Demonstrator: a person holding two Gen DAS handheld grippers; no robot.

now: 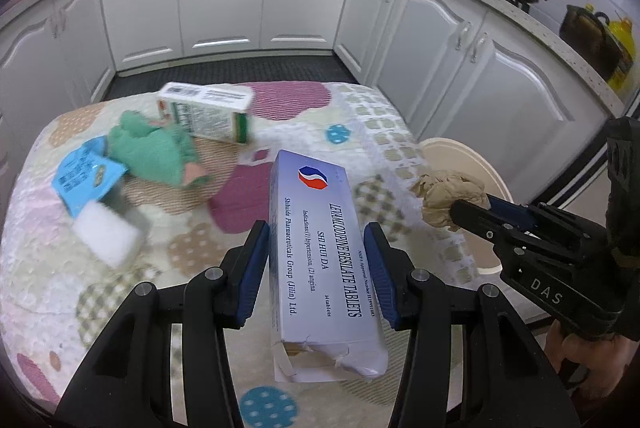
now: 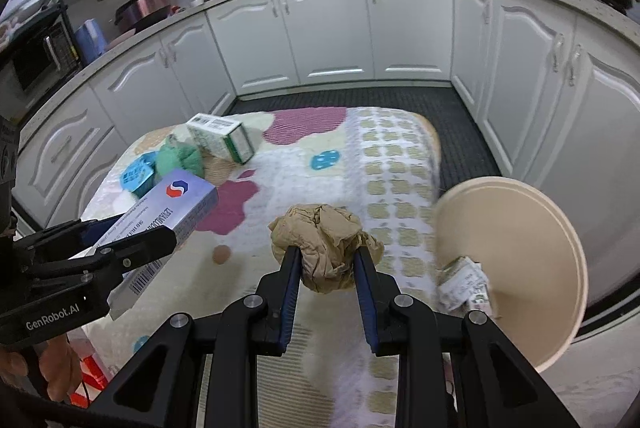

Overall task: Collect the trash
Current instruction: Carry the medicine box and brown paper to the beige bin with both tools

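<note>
Right wrist view puts my right tool [image 2: 326, 268] pinching a crumpled brown paper ball [image 2: 322, 246], with the cream bin [image 2: 560, 228] just to its right, off the edge of the quilted counter [image 2: 360, 167]. My left tool [image 1: 316, 268] is clamped on a long tablet box [image 1: 320, 260], pads pressing both long sides, and it sits farther from the bin than the paper.

To do this well, I judge I should bring the paper over the bin mouth first and let go only when it is fully past the rim, since a crushed carton [image 2: 464, 284] already lies inside near that rim. The tablet box should follow with its long axis pointed into the bin, so it cannot catch on the rim. A green cloth [image 1: 156, 151], a blue packet [image 1: 82, 175] and a green-and-white box [image 1: 208, 111] remain on the counter, well away from the bin.
</note>
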